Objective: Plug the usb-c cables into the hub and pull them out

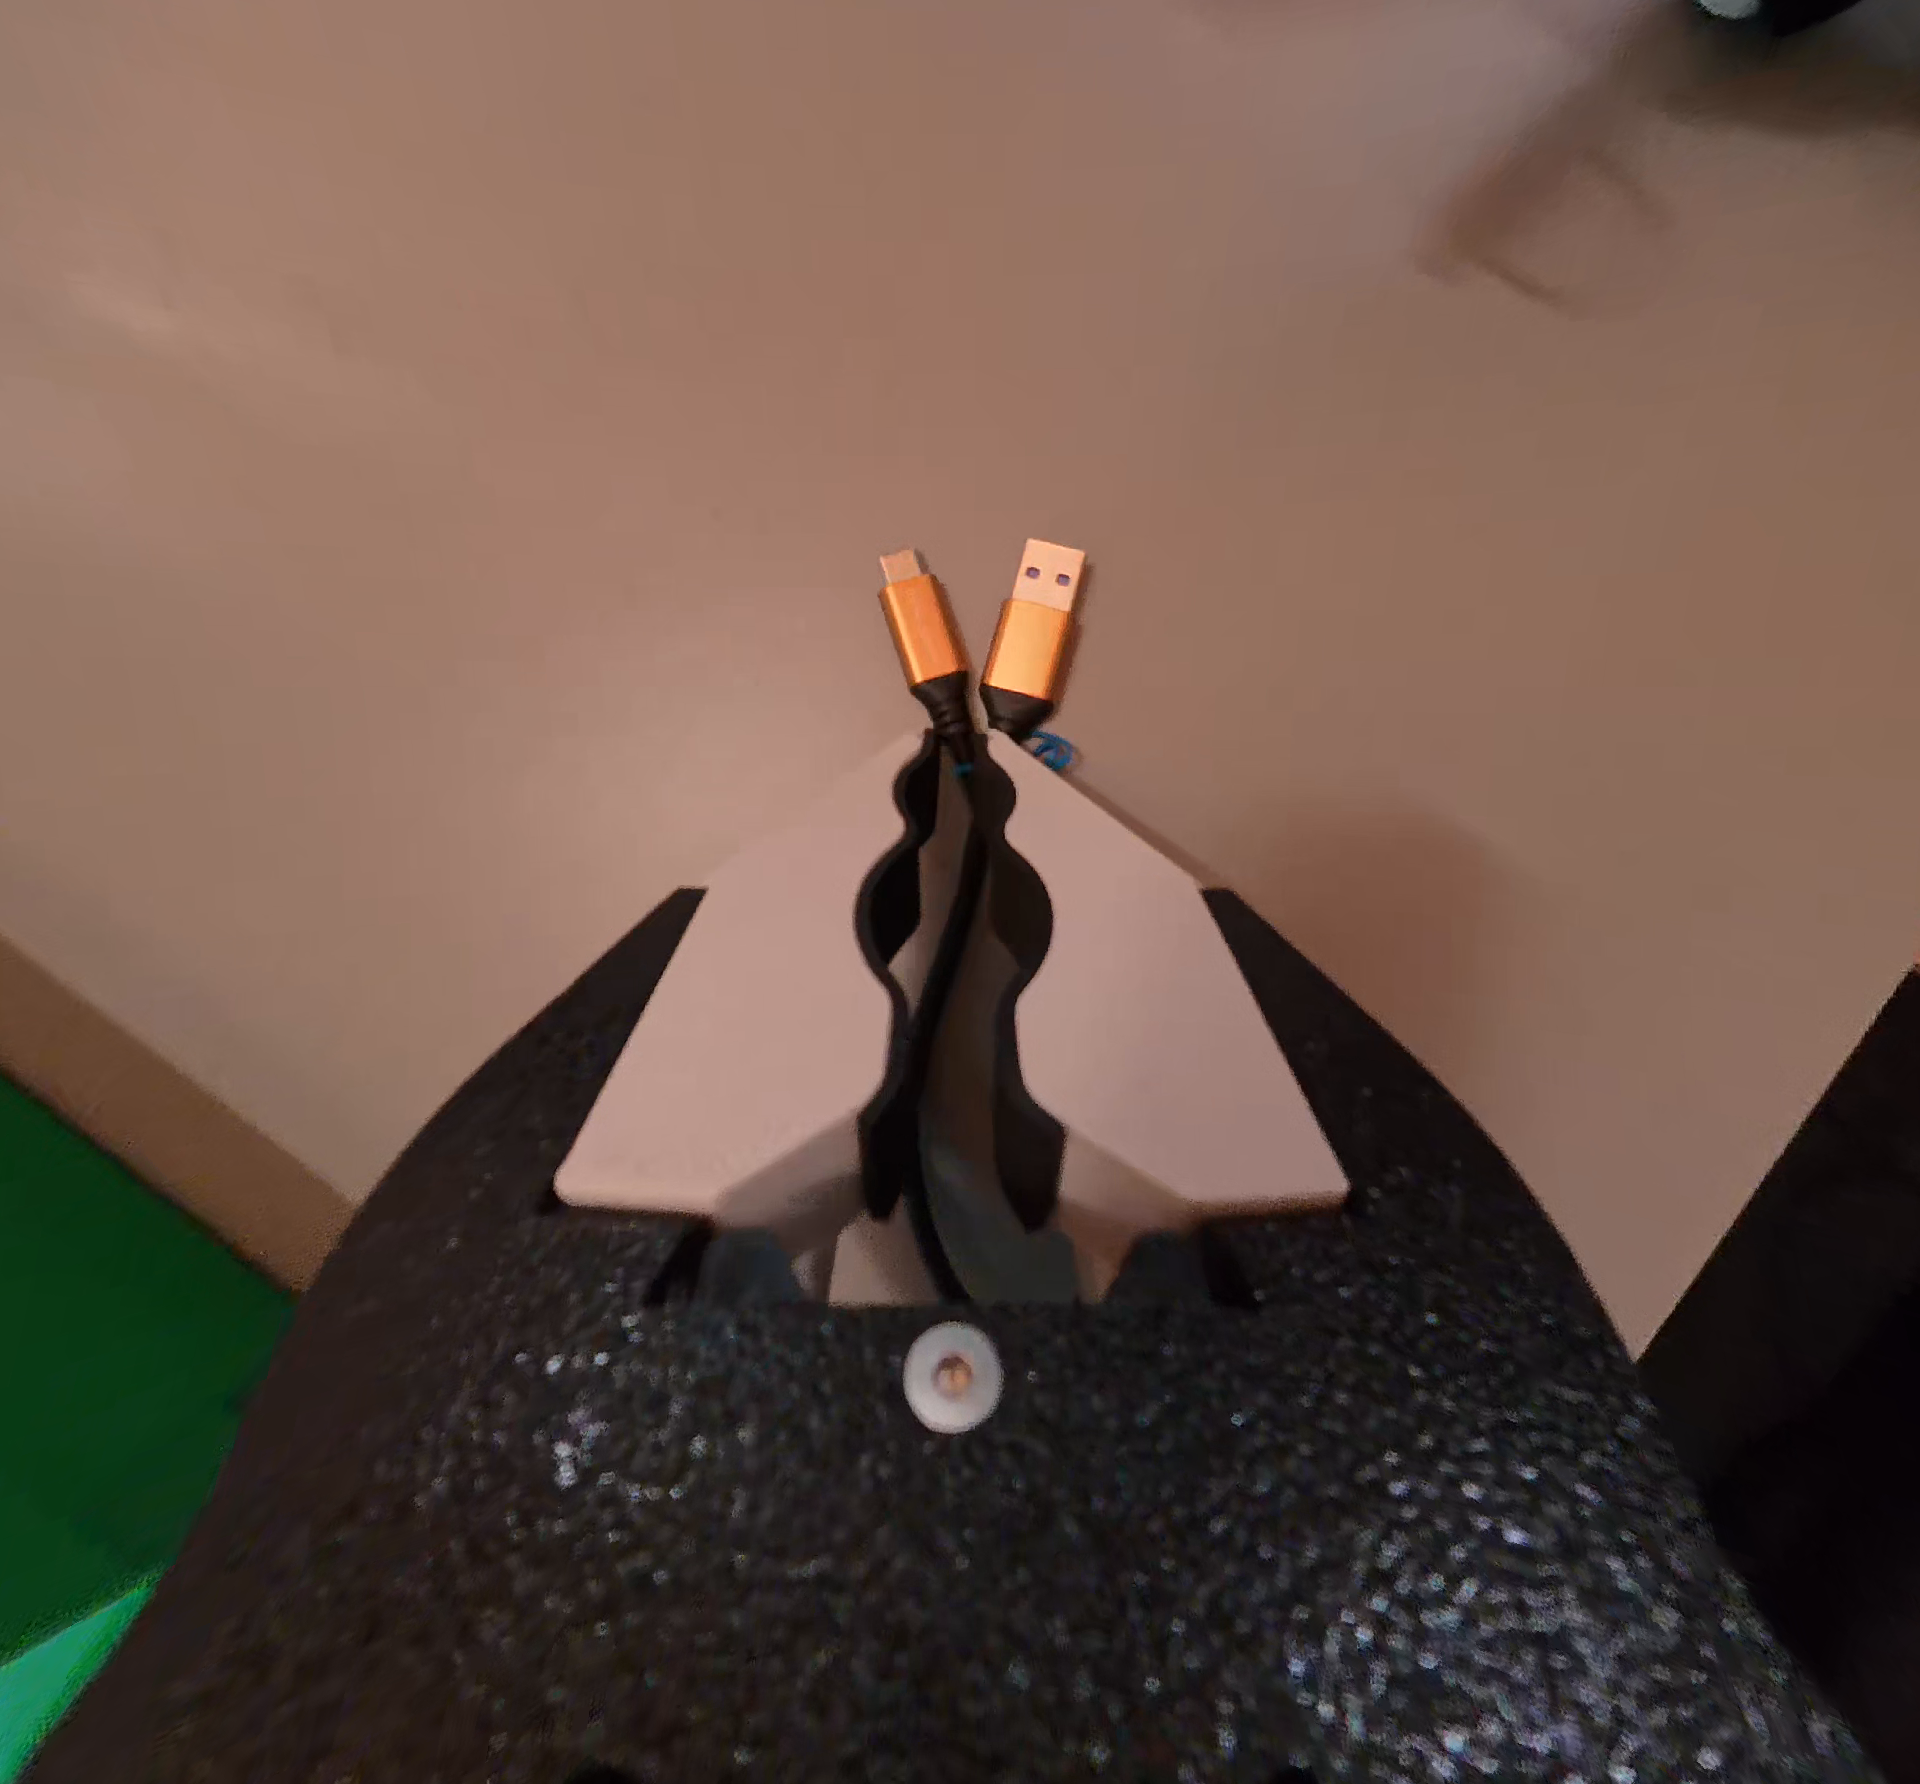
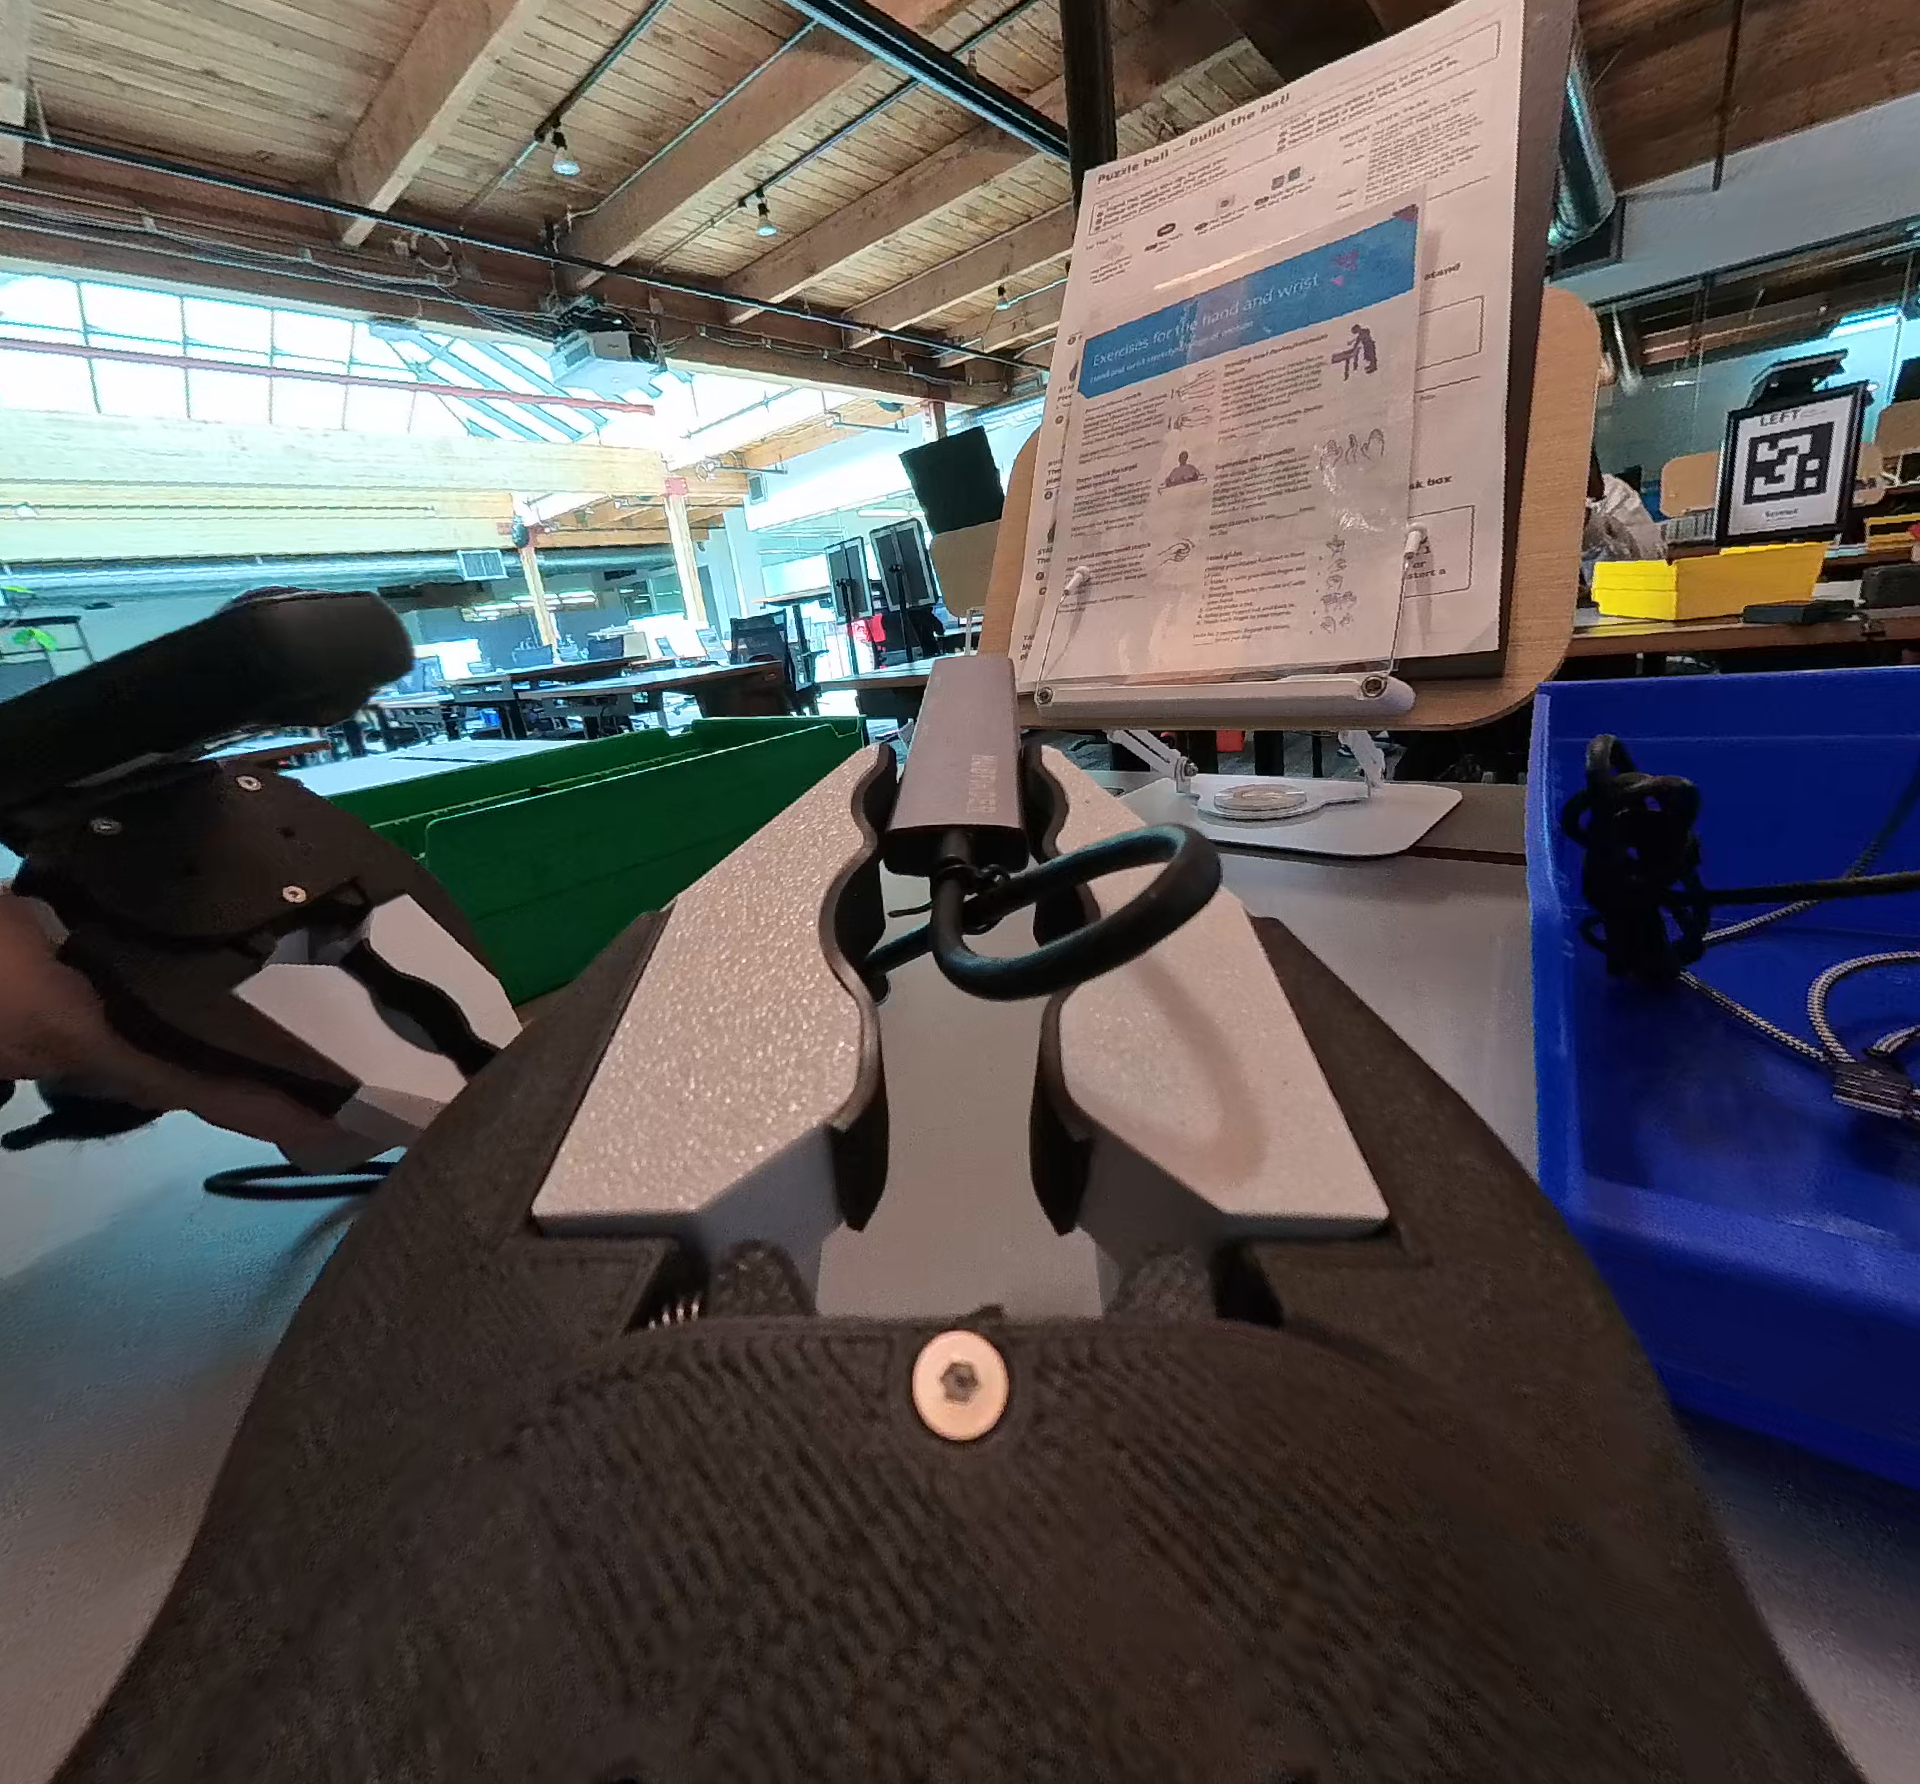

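My left gripper (image 1: 956,747) is shut on a black cable (image 1: 940,965) just behind its two orange-sleeved plugs. The narrow usb-c plug (image 1: 920,628) and the wider flat plug (image 1: 1036,622) stick out past the fingertips over the pale table (image 1: 520,384). My right gripper (image 2: 961,778) is shut on a dark grey hub (image 2: 961,758), held upright and tilted away. The hub's own black cable (image 2: 1081,913) loops between the fingers. The left gripper (image 2: 343,1038) also shows at the left of the right wrist view, held by a hand, pointing down at the table.
A blue bin (image 2: 1725,1090) with several cables stands at the right. A green bin (image 2: 582,830) stands behind at the left. A document stand with printed sheets (image 2: 1278,404) is straight ahead. The table's edge and a green patch (image 1: 94,1319) show lower left in the left wrist view. Tip to tip, the grippers are about 20 cm apart.
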Available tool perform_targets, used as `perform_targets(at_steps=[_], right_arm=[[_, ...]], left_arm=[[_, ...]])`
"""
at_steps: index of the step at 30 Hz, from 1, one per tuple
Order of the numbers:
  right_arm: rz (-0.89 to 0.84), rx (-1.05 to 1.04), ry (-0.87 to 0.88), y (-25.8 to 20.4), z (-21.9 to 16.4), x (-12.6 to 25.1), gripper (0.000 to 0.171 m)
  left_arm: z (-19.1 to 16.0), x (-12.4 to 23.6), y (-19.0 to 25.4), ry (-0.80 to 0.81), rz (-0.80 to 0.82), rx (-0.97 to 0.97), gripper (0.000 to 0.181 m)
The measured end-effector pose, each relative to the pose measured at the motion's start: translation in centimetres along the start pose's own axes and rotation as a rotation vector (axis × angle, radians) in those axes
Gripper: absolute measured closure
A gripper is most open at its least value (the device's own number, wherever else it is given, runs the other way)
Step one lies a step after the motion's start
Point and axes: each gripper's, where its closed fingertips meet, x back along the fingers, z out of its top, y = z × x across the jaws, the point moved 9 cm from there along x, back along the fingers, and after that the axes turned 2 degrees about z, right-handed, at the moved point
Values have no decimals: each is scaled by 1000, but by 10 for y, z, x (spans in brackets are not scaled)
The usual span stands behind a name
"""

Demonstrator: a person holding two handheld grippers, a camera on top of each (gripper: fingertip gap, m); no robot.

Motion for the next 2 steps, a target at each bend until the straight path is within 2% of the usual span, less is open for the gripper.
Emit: perform_targets(at_steps=[1, 2], right_arm=[[0, 0, 0, 0, 0, 0, 148], [0, 0, 0, 0, 0, 0, 148]], left_arm=[[1, -1, 0, -3, 4, 14, 180], [1, -2, -1, -6, 11, 25, 180]])
